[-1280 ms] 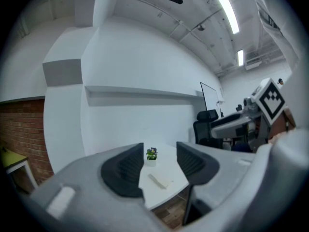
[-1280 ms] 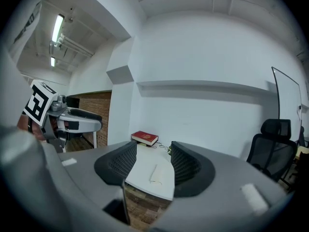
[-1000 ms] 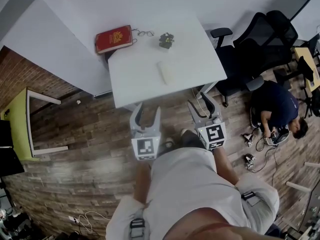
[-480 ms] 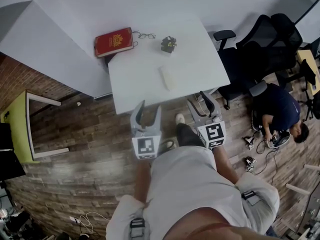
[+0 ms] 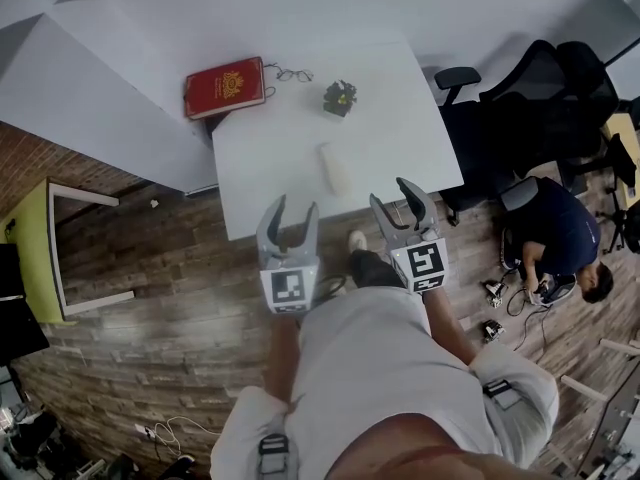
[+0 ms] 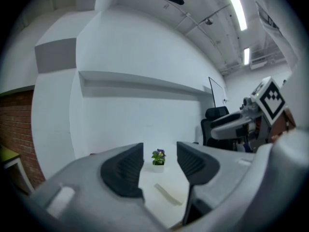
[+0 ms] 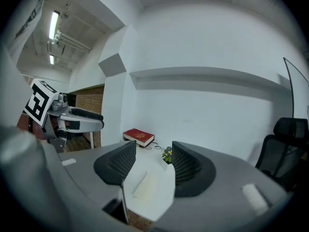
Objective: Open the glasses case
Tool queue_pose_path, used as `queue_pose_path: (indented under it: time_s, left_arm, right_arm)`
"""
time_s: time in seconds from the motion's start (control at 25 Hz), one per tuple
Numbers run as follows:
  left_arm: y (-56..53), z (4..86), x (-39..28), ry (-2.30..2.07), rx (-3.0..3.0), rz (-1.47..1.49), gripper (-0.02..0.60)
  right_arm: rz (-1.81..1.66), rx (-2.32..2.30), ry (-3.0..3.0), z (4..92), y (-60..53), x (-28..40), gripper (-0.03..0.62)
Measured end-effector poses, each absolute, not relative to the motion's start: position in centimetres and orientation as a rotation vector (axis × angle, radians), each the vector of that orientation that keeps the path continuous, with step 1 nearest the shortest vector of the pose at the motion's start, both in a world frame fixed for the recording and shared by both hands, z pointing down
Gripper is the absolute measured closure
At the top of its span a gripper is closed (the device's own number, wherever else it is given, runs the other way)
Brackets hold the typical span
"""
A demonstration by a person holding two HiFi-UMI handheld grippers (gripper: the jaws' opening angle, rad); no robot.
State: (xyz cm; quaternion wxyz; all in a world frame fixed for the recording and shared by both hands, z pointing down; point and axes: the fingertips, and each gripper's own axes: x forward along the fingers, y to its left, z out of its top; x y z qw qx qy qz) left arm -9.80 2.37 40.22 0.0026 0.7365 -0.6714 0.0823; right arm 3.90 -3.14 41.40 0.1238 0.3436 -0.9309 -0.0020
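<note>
Cream oblong glasses case (image 5: 335, 171) lies closed on white counter (image 5: 390, 118), mid-width, nearer near edge than far edge. Small potted plant with purple flowers (image 5: 340, 97) stands beyond it toward far edge. Red hardcover book (image 5: 224, 86) at far left corner, thin-framed spectacles (image 5: 292, 72) just beside it. Left tongs (image 5: 294, 208) and right tongs (image 5: 395, 196) at near edge, apart from case, both with jaws spread, nothing between.

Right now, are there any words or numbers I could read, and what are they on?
On the red book: gold print on the cover, too small to read.
On the left gripper and right gripper: black-and-white square patterns on their cubes, not words.
No readable words or numbers anywhere else.
</note>
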Motion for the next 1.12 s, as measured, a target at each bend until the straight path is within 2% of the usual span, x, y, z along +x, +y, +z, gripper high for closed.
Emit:
queue_pose_path:
  time_s: [0.56, 1.12]
  left_arm:
    - [-5.0, 41.4, -10.7, -2.153, 2.212, 0.367, 0.365]
    - [-10.1, 46.5, -11.0, -2.07, 2.157, 0.493, 0.365]
  right_arm:
    - [0.054, 0.885, -2.73, 43.1, -11.3, 2.6, 0.375]
    - [0.154, 0.761, -2.661, 48.3, -15.4, 1.5, 0.375]
